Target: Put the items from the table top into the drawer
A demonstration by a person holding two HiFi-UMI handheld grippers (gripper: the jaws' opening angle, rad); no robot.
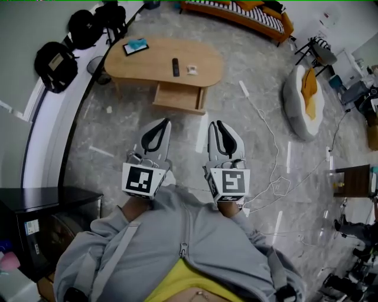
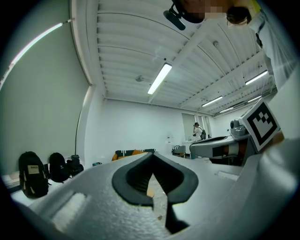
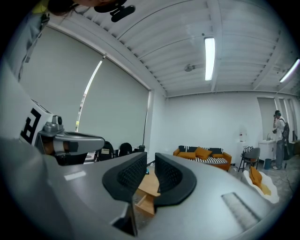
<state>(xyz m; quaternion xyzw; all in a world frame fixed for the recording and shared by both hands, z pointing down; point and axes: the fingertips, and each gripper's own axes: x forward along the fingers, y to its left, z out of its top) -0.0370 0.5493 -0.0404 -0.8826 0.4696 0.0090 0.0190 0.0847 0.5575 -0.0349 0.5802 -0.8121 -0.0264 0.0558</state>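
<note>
Both grippers are held level, side by side, well apart from the bench [image 1: 150, 62], which stands at their 12 o'clock across bare floor [image 1: 118, 135].

The left gripper [image 1: 160, 125] has its jaws together. In its own view the left gripper [image 2: 152, 159] shows the tips meeting, with only a diamond gap behind them and nothing in it. The right gripper [image 1: 216, 125] has its jaws narrowly apart. In its own view the right gripper [image 3: 151, 161] shows a slim gap between the ribbed pads, and they hold nothing. Through that gap the bench [image 3: 151, 182] and the drawer [image 3: 144, 202] show far off.

The task's things all lie on the bench top. A black remote [image 1: 175, 66] lies near the middle. A small white item [image 1: 192, 69] sits just beside it at its 3 o'clock. A flat dark device [image 1: 136, 46] with a blue patch lies at the remote's 10 o'clock, near the far left edge. The drawer [image 1: 177, 97] is pulled out on the bench's 6 o'clock side, and nothing can be made out in it.

Black bags [image 1: 56, 65] stand by the wall at the bench's 9 o'clock. A sofa [image 1: 242, 15] stands at its 1 o'clock, and a beanbag [image 1: 302, 100] at its 3 o'clock. A white cable [image 1: 269, 135] trails over the floor between the bench and the beanbag.
</note>
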